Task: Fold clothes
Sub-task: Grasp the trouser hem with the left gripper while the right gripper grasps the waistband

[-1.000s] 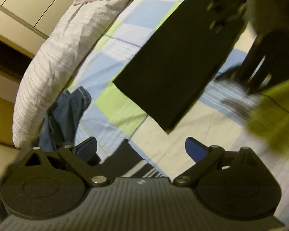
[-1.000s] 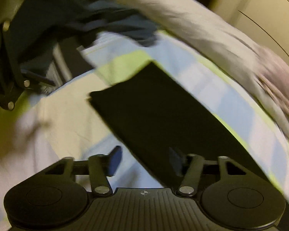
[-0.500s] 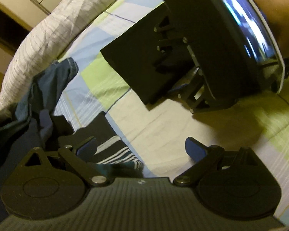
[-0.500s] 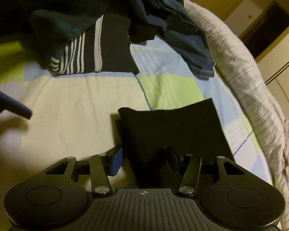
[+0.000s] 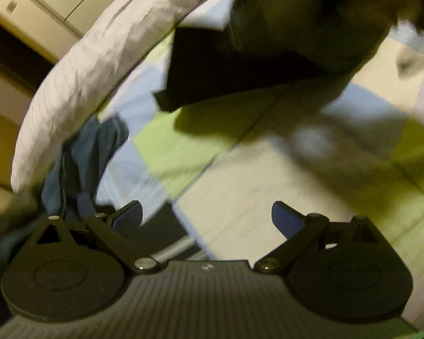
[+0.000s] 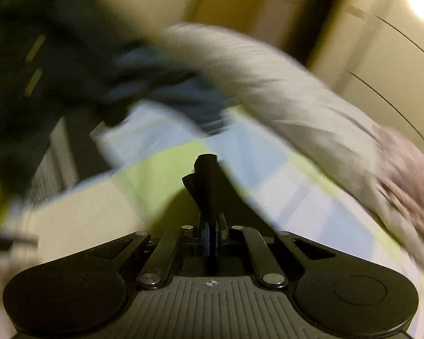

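Your right gripper (image 6: 210, 237) pinches the black garment (image 6: 207, 186), which runs straight ahead from its pads, lifted over the patchwork bedspread (image 6: 268, 175); your left gripper (image 5: 206, 217), jaws apart and empty, sits farther away.

1. A bed with a checked sheet (image 5: 240, 226) in green, blue and cream fills the scene.
2. A white quilt (image 5: 93, 65) lies along its far edge.
3. Cream wardrobe doors (image 6: 387, 65) stand behind it.
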Demonstrator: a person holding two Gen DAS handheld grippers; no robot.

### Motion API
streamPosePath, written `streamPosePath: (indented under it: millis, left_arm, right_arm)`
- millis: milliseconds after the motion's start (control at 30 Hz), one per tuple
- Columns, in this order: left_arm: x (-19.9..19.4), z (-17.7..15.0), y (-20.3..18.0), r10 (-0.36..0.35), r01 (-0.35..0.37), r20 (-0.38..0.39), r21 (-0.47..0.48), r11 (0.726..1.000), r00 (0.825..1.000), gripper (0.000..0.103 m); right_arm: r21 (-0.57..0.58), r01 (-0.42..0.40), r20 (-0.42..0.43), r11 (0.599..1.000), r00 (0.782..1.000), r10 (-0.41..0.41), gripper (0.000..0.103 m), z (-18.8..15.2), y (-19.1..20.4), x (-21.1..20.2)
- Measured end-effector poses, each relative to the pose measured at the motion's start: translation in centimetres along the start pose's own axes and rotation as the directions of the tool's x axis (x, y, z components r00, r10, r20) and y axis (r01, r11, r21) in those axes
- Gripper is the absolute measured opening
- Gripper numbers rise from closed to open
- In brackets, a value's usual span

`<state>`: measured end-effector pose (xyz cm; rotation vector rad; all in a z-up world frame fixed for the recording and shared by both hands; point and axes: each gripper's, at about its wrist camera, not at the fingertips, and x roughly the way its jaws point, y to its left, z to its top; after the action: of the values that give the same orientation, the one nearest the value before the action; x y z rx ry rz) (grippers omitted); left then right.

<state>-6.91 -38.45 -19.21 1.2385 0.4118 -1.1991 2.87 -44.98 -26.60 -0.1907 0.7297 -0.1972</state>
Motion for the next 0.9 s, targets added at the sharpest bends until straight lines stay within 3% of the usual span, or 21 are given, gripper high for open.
streamPosePath:
  millis: [100, 167, 300, 367, 433, 533, 567, 700, 800, 900]
  left_arm:
    - [-0.4, 3.8, -1.4, 0.007, -0.009, 0.036, 0.050, 0.999, 0.999, 0.096]
    - [-0.6, 7.0, -2.8, 0.008, -0.012, 0.063, 0.066, 0.998, 0.998, 0.096]
    - [-0.8, 13.9, -7.0, 0.001, -0.012, 0.104, 0.108, 0.994, 0.995, 0.096]
    - [-0.6, 17.3, -10.0, -0.028, 0.012, 0.115, 0.132, 0.991, 0.993, 0.096]
    - [-0.4, 20.2, -13.4, -0.057, 0.037, 0.115, 0.167, 0.985, 0.992, 0.096]
    - [0.0, 23.9, -18.4, -0.108, 0.081, 0.111, 0.221, 0.972, 0.988, 0.096]
    - [0.0, 25.0, -19.7, -0.122, 0.094, 0.109, 0.231, 0.968, 0.986, 0.096]
    - [-0.1, 28.3, -23.3, -0.172, 0.138, 0.107, 0.269, 0.953, 0.979, 0.096]
    - [0.6, 29.6, -23.5, -0.221, 0.180, 0.105, 0.306, 0.935, 0.970, 0.096]
    - [1.7, 31.0, -22.9, -0.299, 0.254, 0.096, 0.326, 0.910, 0.949, 0.096]
  right_arm:
    - [0.274, 0.073, 0.048, 0.959, 0.995, -0.089, 0.001, -0.9, -8.9, -5.1]
    - [0.421, 0.125, 0.078, 0.899, 0.982, -0.174, 0.001, -2.9, -14.9, -9.7]
    - [0.635, 0.218, 0.077, 0.741, 0.937, -0.342, 0.001, -10.6, -26.3, -18.8]
    - [0.728, 0.249, 0.011, 0.638, 0.928, -0.374, 0.001, -16.6, -30.8, -21.3]
    - [0.833, 0.247, -0.083, 0.495, 0.940, -0.330, 0.002, -23.9, -34.4, -21.4]
    - [0.928, 0.256, -0.207, 0.272, 0.959, -0.194, 0.002, -34.0, -38.2, -20.1]
    - [0.941, 0.244, -0.213, 0.236, 0.966, -0.148, 0.002, -36.0, -38.8, -19.8]
    - [0.965, 0.155, -0.144, 0.210, 0.987, -0.065, 0.002, -38.9, -39.8, -20.0]
    - [0.980, 0.132, -0.127, 0.152, 0.991, -0.041, 0.002, -40.1, -40.8, -20.1]
    - [0.978, 0.142, -0.141, 0.154, 0.990, -0.020, 0.003, -40.2, -41.3, -19.8]
